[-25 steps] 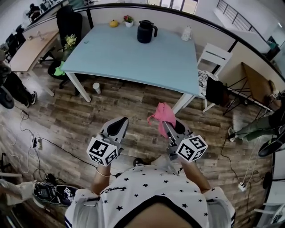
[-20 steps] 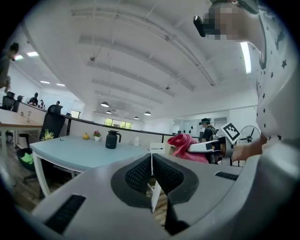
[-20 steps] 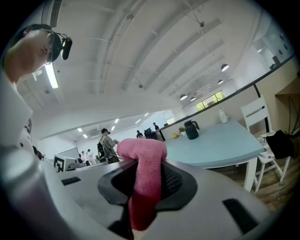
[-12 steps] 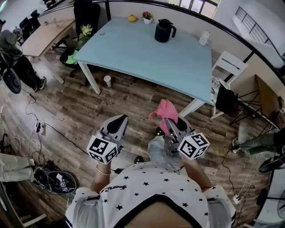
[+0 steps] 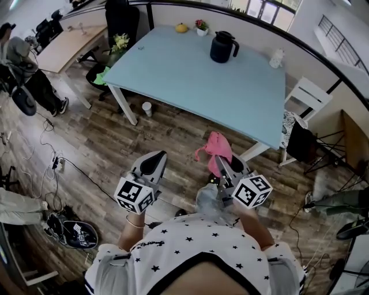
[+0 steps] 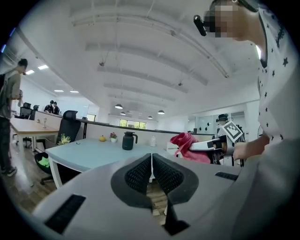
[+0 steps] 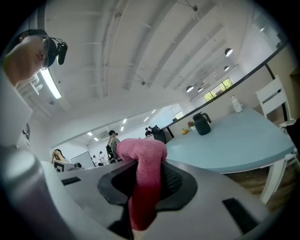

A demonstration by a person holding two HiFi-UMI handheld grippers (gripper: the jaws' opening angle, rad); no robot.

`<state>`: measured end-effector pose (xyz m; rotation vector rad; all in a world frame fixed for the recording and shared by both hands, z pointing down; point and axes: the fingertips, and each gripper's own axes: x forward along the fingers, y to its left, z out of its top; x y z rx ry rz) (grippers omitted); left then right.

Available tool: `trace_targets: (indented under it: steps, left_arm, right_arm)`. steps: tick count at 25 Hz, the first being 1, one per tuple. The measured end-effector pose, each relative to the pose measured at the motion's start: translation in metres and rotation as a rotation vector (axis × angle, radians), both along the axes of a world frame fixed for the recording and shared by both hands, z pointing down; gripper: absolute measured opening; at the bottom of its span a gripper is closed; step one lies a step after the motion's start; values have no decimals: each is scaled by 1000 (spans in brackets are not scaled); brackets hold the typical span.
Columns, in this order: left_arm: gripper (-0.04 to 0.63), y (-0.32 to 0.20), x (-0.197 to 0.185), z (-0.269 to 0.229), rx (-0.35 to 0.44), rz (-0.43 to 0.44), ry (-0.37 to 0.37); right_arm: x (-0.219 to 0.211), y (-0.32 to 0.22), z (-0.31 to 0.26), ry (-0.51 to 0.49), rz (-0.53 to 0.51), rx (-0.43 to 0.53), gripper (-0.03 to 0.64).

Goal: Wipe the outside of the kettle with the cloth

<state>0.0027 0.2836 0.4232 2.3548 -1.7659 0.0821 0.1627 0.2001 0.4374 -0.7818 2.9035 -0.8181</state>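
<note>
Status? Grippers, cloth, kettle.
Left gripper shut, empty. Right gripper shut on pink cloth. Kettle at far side of table, untouched. Nothing standing in front of it.

Light-blue table (image 5: 190, 75) on wood floor (image 5: 98, 144). At its far edge: yellow fruit (image 5: 181, 27) & small flower pot (image 5: 201, 27) side by side; white bottle (image 5: 277, 58) nr the right end. Paper cup (image 5: 147, 109) on floor by a table leg. Black office chair (image 5: 122, 17) at far-left corner, white chair (image 5: 314, 91) at right. Cables (image 5: 57, 164) on floor, left.
</note>
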Motion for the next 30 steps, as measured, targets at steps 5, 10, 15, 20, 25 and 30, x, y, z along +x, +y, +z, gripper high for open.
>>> trace_targets:
  steps: [5, 10, 15, 20, 25, 30]
  left_arm:
    - [31, -35, 7, -1, -5, 1, -3]
    - [31, -69, 12, -3, -1, -7, -13]
    - [31, -99, 15, -5, -8, -29, -27]
    - [30, -125, 20, -12, -8, -44, -46]
    - [30, -146, 32, -19, 4, -49, -65]
    - [30, -170, 41, -27, 14, -52, -80]
  right_arm:
    - [10, -38, 3, -11, 15, -16, 92]
    - [13, -74, 8, -23, 9, -34, 92]
    - [16, -111, 11, -43, -2, -58, 92]
    - [17, -140, 7, -71, -19, -66, 92]
    - [23, -164, 0, -96, -31, -53, 92]
    - [29, -191, -4, -113, -35, -58, 94]
